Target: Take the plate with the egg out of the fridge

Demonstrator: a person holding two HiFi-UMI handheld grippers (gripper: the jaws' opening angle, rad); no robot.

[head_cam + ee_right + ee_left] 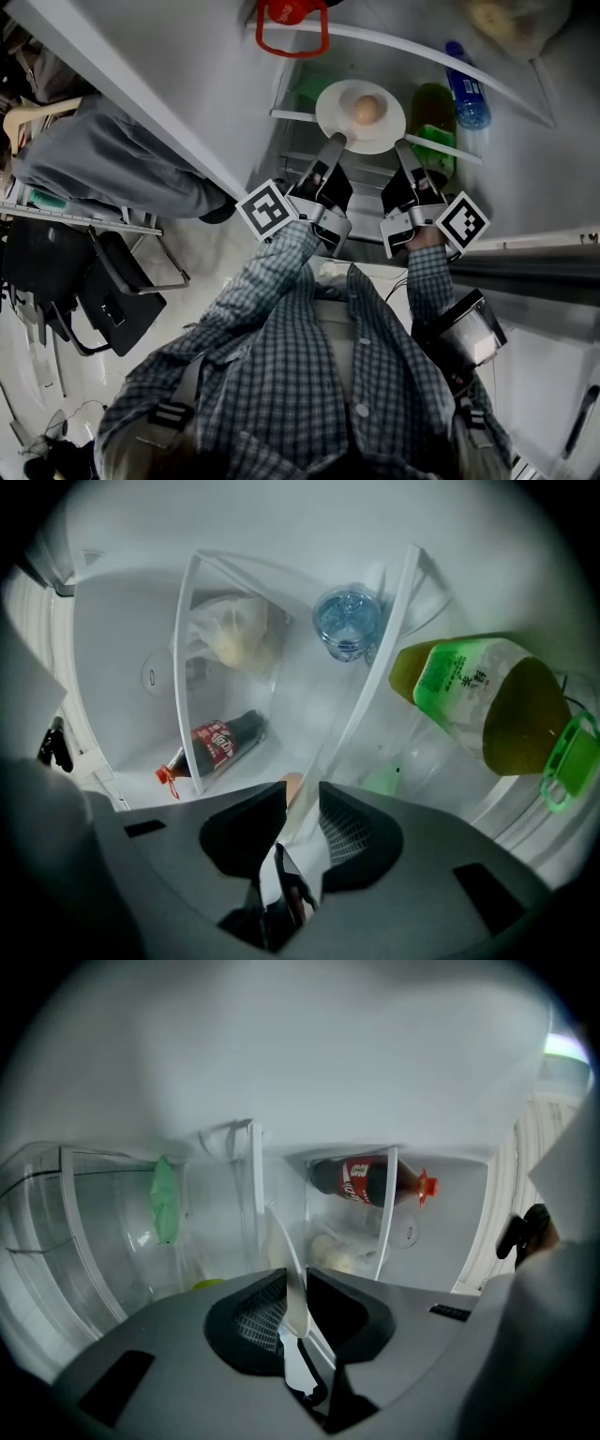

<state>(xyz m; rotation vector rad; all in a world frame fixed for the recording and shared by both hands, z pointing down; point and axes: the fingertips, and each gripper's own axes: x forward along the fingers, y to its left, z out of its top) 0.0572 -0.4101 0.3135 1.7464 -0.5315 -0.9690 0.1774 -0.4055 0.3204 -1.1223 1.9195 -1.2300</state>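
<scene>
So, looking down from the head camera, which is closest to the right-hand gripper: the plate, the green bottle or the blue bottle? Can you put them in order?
From the right gripper, in the head view:
1. The plate: its rim is clamped between the jaws, up and to the left.
2. The green bottle: just right of the gripper's tip.
3. The blue bottle: farther up and right, beyond the green one.

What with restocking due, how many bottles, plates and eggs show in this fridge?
bottles: 3 (cola bottle, blue water bottle, green bottle)
plate: 1
egg: 1
total: 5
</scene>
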